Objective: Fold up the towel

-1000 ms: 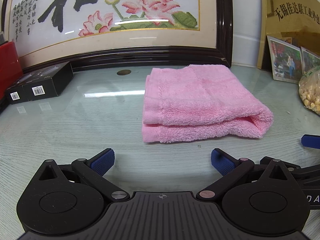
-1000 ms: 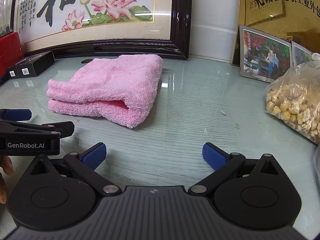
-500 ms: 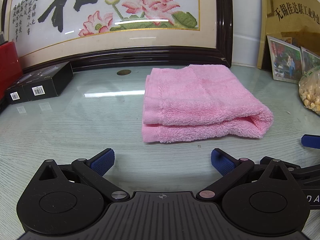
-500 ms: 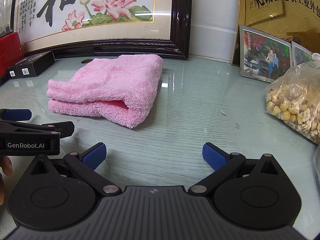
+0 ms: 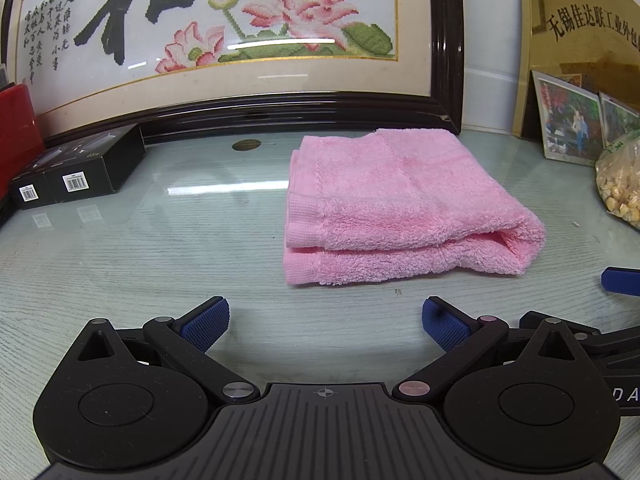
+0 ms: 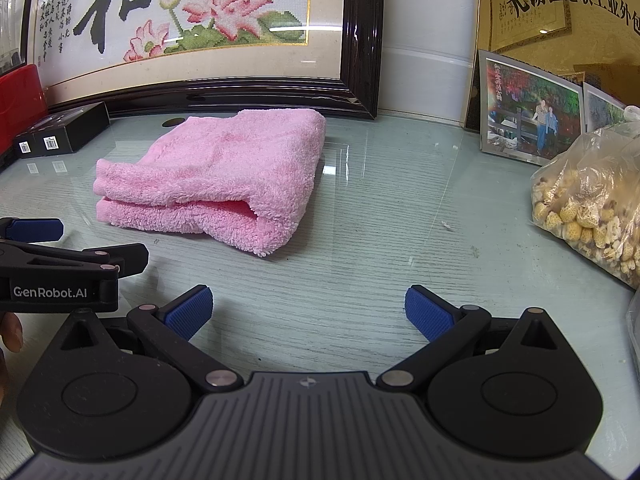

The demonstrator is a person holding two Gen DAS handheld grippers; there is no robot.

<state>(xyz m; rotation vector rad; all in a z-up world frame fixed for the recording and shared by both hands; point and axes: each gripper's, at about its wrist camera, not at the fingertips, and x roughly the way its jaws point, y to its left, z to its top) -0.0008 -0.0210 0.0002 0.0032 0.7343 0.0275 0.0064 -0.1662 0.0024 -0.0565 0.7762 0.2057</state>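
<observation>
A pink towel (image 5: 396, 200) lies folded into a thick stack on the glass tabletop (image 5: 160, 248), just beyond my left gripper (image 5: 325, 322), which is open and holds nothing. In the right wrist view the same pink towel (image 6: 224, 172) sits ahead and to the left of my right gripper (image 6: 308, 314), open as well, with bare glass between its blue pads. Both grippers stay short of the towel, not touching it. The left gripper's body (image 6: 60, 276) shows at the left edge of the right wrist view.
A large framed embroidery (image 5: 224, 40) leans against the wall behind the towel. Black boxes (image 5: 76, 168) and a red object (image 5: 16, 128) sit at the left. Framed photos (image 6: 528, 116) and a bag of puffed snacks (image 6: 592, 208) stand at the right. A fingertip (image 6: 10, 332) shows at the left edge.
</observation>
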